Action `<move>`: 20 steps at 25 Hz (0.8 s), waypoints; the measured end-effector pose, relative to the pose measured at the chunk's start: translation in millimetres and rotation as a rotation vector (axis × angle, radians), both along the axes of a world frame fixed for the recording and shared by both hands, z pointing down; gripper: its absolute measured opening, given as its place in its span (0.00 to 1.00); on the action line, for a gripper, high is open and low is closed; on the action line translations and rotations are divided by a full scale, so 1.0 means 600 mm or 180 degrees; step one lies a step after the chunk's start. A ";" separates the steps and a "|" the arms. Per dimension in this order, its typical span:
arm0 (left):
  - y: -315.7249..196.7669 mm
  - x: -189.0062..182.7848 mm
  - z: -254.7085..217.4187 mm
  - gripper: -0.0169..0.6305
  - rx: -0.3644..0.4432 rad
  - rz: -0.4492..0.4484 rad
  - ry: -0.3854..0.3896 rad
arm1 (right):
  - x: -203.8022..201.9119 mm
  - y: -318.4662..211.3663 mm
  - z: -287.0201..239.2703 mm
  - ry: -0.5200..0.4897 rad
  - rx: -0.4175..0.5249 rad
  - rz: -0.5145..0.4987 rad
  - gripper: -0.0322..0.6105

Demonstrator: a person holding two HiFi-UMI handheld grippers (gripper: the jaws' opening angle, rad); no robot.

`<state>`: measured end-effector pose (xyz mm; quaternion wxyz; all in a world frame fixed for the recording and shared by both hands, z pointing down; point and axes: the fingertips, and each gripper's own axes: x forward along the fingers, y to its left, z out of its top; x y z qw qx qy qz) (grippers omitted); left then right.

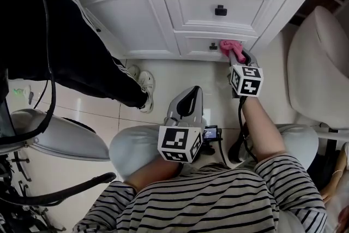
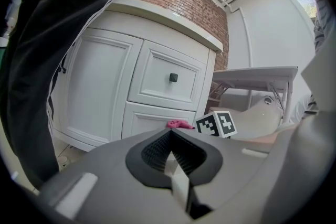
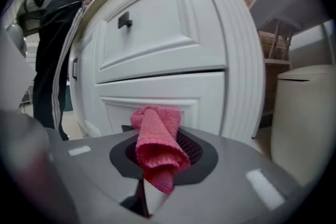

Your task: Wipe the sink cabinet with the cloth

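The white sink cabinet fills the top of the head view, with two drawers on its right half. My right gripper is shut on a pink cloth, which rests against the lower drawer beside its black knob. In the right gripper view the pink cloth bulges out of the jaws just before the lower drawer front. My left gripper is held back over my lap, shut with nothing in it. In the left gripper view the cabinet and cloth lie ahead.
A person in black trousers and white shoes stands at the cabinet's left door. A white toilet is to the right, close to the cabinet's corner. A grey seat and dark gear lie at the lower left on the tiled floor.
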<state>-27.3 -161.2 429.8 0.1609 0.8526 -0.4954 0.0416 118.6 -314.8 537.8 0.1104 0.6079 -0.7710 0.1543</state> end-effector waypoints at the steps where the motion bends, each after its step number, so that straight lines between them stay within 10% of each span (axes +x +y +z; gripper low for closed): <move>1: 0.000 -0.002 -0.001 0.01 -0.0003 -0.0008 0.0013 | 0.018 -0.001 0.003 0.0017 -0.0026 0.0072 0.19; 10: 0.003 -0.011 -0.007 0.01 0.0011 -0.0041 0.0091 | 0.086 0.059 0.033 -0.0250 -0.0219 0.0880 0.19; 16: 0.001 -0.013 -0.007 0.01 -0.0013 -0.0050 0.0184 | -0.216 0.037 0.084 -0.0170 -0.0133 -0.0764 0.19; 20: 0.002 -0.014 -0.003 0.01 -0.0035 -0.0053 0.0175 | -0.306 -0.012 0.116 0.0166 -0.0175 -0.1115 0.19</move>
